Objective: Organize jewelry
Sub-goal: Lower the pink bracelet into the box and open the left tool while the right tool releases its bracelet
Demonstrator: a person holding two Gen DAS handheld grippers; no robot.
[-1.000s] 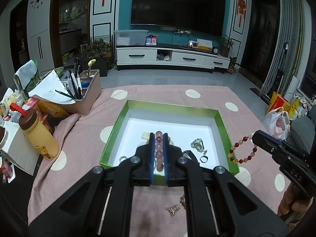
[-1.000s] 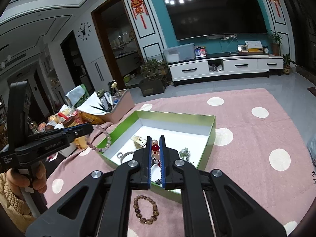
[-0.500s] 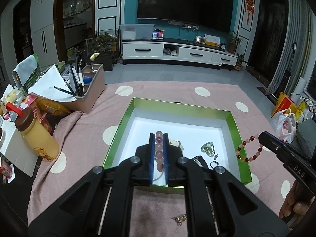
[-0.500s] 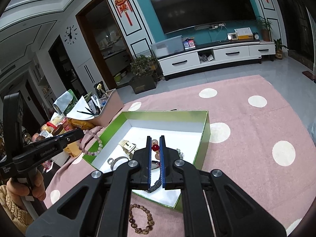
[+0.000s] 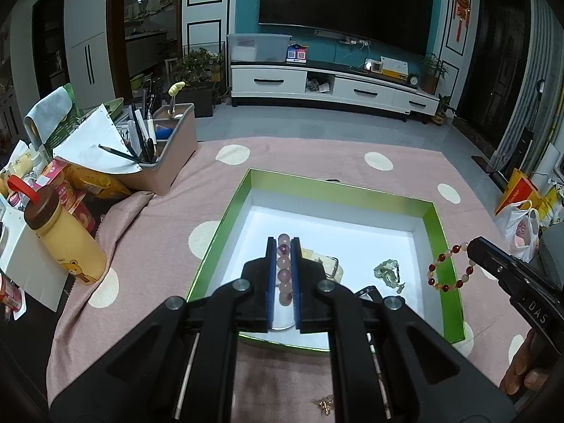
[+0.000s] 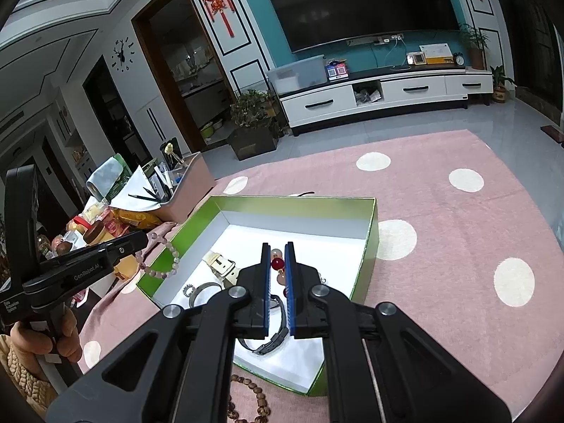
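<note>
My left gripper (image 5: 283,241) is shut on a pale pink bead bracelet (image 5: 284,264), held above the near part of the green box (image 5: 338,190) with its white floor. In the right wrist view that left gripper (image 6: 142,239) shows at the left, the pink bracelet (image 6: 165,264) dangling over the box's left rim (image 6: 176,243). My right gripper (image 6: 277,245) is shut on a red and pale bead bracelet (image 6: 277,264). In the left wrist view the right gripper (image 5: 474,245) dangles this bracelet (image 5: 447,271) over the right rim.
Inside the box lie a cream strap (image 6: 220,266), a bangle (image 6: 204,287), a small ring (image 6: 188,289), a black watch (image 6: 275,338) and a green trinket (image 5: 387,269). A brown bead bracelet (image 6: 253,402) lies on the pink cloth. A pen caddy (image 5: 165,148) and yellow bottle (image 5: 67,243) stand left.
Both grippers have moved forward and a little down towards the box, each still holding its bracelet. The box now looks closer in both views.
</note>
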